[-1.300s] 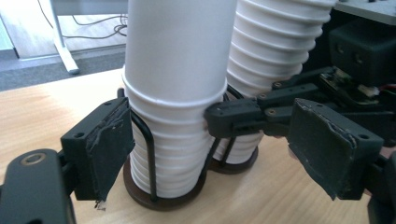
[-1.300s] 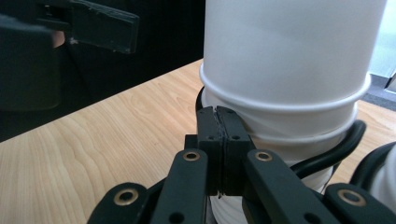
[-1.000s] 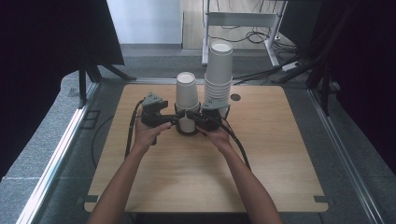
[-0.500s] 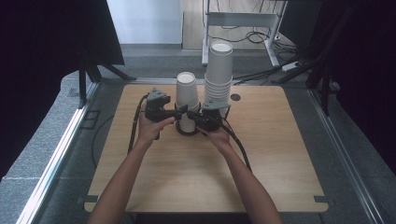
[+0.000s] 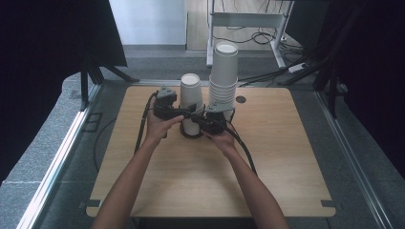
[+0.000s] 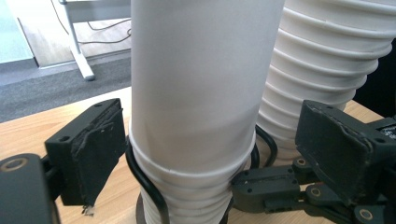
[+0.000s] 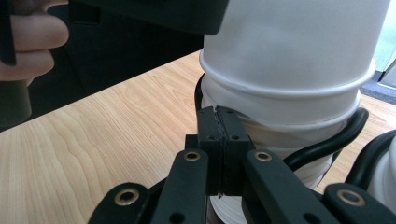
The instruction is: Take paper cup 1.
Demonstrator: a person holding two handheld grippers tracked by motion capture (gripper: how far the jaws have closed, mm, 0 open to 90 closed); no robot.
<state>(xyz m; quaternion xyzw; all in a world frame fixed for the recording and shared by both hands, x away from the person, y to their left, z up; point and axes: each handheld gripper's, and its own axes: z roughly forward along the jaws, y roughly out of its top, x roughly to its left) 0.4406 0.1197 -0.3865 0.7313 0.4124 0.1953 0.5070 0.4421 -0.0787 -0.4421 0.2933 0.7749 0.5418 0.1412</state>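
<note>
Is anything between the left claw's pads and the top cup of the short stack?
Nothing visible. The left claw straddles the top cup, a pad on each side with gaps, its jaws having just been opening. The right claw, shut, sits lower against the short stack.

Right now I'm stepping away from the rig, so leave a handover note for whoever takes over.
Left claw: open astride the top cup of the short stack, jaws just been opening, pads off it.
Right claw: shut, tips at that stack's base.
Tall stack stands beside it on the table.
Done: top cup seated, released.
Left: probably draw both claws back.
</note>
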